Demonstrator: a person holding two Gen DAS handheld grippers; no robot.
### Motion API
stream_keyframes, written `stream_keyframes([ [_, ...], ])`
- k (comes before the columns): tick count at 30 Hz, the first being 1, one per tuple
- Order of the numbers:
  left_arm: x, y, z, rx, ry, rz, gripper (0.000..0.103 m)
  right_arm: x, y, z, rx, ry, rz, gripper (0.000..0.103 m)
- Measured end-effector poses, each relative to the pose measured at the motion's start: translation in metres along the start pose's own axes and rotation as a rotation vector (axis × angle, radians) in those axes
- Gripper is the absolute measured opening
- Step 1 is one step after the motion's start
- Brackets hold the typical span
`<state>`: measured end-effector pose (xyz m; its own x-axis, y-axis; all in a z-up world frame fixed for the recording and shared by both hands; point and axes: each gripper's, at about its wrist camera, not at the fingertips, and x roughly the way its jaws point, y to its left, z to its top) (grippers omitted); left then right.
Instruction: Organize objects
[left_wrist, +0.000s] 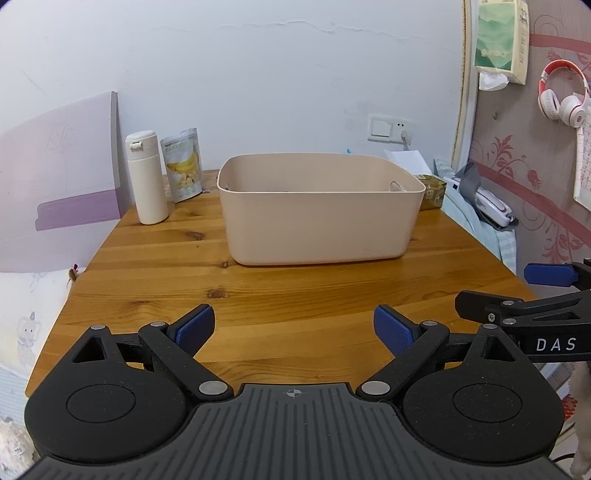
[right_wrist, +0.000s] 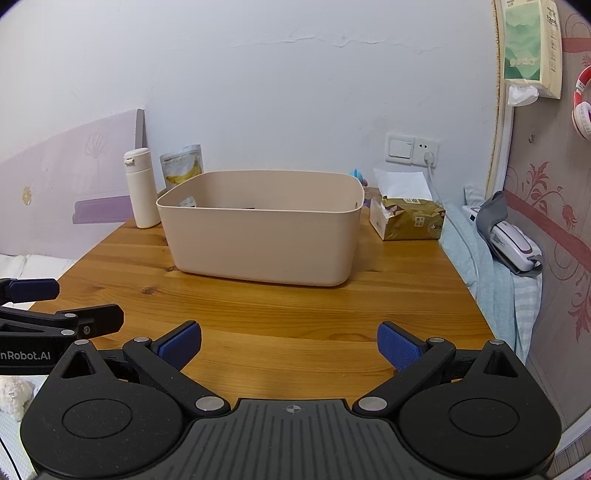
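A beige plastic bin (left_wrist: 317, 221) stands on the wooden table (left_wrist: 258, 295); it also shows in the right wrist view (right_wrist: 258, 240), with dark items barely visible inside. A white bottle (left_wrist: 146, 177) and a banana snack pouch (left_wrist: 183, 164) stand left of the bin against the wall. A gold tissue pack (right_wrist: 410, 219) lies right of the bin. My left gripper (left_wrist: 293, 330) is open and empty over the table's near edge. My right gripper (right_wrist: 290, 347) is open and empty, beside the left one.
A wall with a socket (right_wrist: 412, 149) is behind the table. A bed with a light blue cloth (right_wrist: 491, 273) and a blood pressure monitor (right_wrist: 513, 240) lies to the right. A purple board (left_wrist: 66, 162) leans at the left.
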<state>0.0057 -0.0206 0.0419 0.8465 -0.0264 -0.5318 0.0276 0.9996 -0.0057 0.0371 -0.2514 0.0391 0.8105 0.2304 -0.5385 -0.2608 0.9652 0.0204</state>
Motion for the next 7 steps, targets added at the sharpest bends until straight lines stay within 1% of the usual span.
stream_keyframes([
  [7, 0.0008, -0.0009, -0.0002, 0.0, 0.001, 0.001, 0.095, 0.0012, -0.0019, -0.0002, 0.001, 0.007, 0.002, 0.103],
])
